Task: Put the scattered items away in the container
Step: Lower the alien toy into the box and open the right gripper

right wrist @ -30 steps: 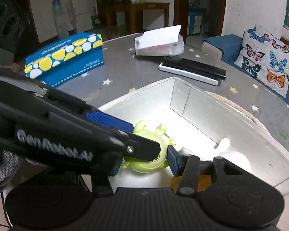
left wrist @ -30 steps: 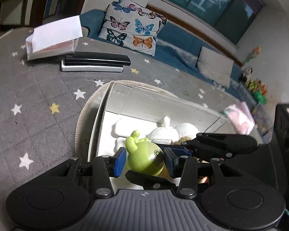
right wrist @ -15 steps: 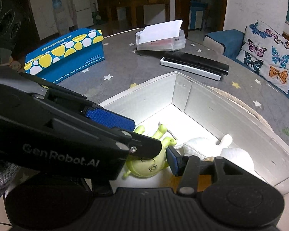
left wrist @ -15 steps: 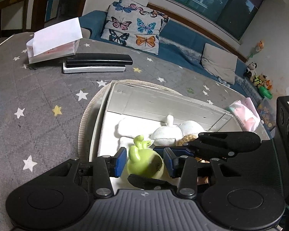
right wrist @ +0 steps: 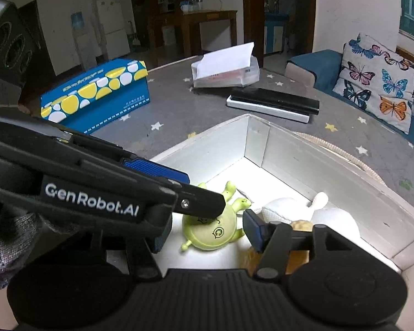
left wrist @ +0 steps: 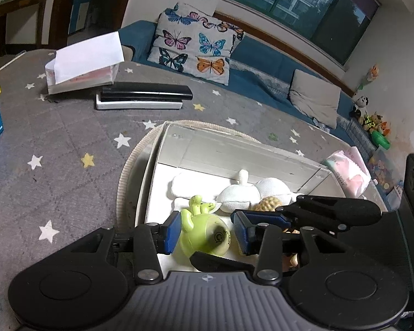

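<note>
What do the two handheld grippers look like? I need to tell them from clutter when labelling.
Both match: matte black linkage arms with silver rivets, a ribbed grey front plate, and ridged blue pads on the fingers. The left gripper, seen in the right wrist view, carries white "GenRobot.AI" lettering. The right gripper shows no lettering here. No cables visible.

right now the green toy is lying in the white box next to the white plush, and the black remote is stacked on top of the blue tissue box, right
Not quite. The green toy does lie in the white box beside the white plush, but the black remote is stacked on a white remote on the tablecloth, apart from the blue tissue box. The right wrist view shows it.
</note>
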